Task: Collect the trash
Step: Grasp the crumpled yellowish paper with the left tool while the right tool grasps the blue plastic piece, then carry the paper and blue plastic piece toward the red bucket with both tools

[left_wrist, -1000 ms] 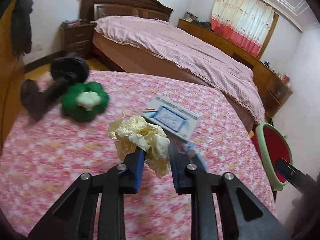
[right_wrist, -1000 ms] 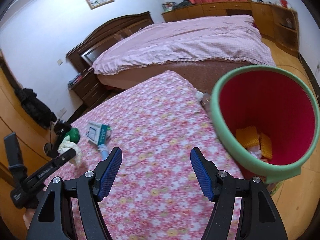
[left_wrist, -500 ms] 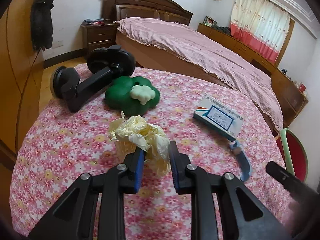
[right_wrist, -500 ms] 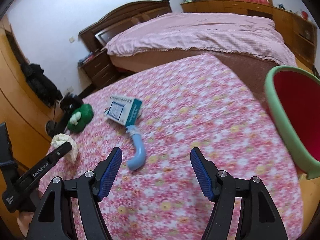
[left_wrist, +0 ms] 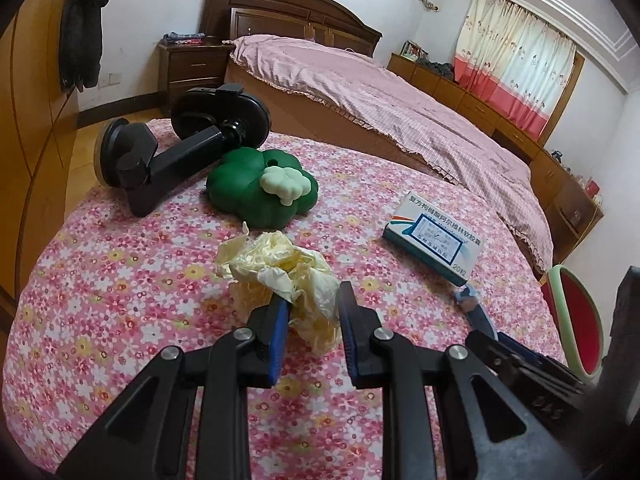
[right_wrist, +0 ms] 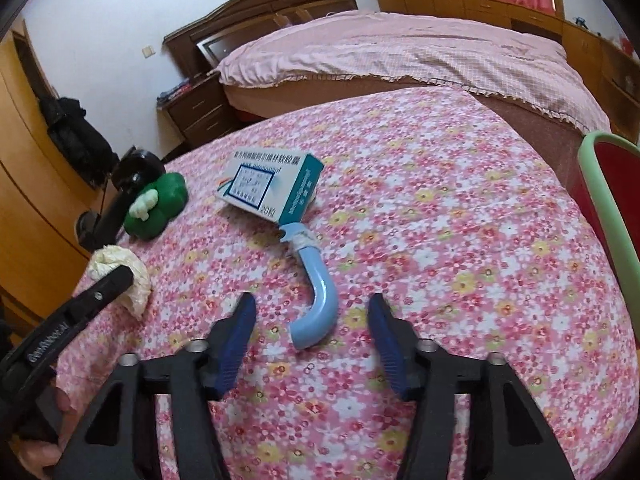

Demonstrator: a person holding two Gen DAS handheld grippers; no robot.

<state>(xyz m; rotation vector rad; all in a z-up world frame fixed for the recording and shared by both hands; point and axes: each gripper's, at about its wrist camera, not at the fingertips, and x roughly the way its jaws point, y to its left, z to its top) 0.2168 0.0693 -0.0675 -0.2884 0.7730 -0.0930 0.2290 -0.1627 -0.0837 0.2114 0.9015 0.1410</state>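
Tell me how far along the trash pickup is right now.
Partway. In hand: the left gripper is shut on the crumpled yellow wrapper, not yet binned. The right gripper is open, its jaws just closing around the blue curved piece without touching it. Left: the medicine box on the floral tablecloth, if it counts as trash, then carrying everything to the red bin at the table's edge.

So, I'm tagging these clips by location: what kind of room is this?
A bedroom, almost certainly: a large bed with a carved wooden headboard, a nightstand beside it, and curtains over low wooden cabinets.
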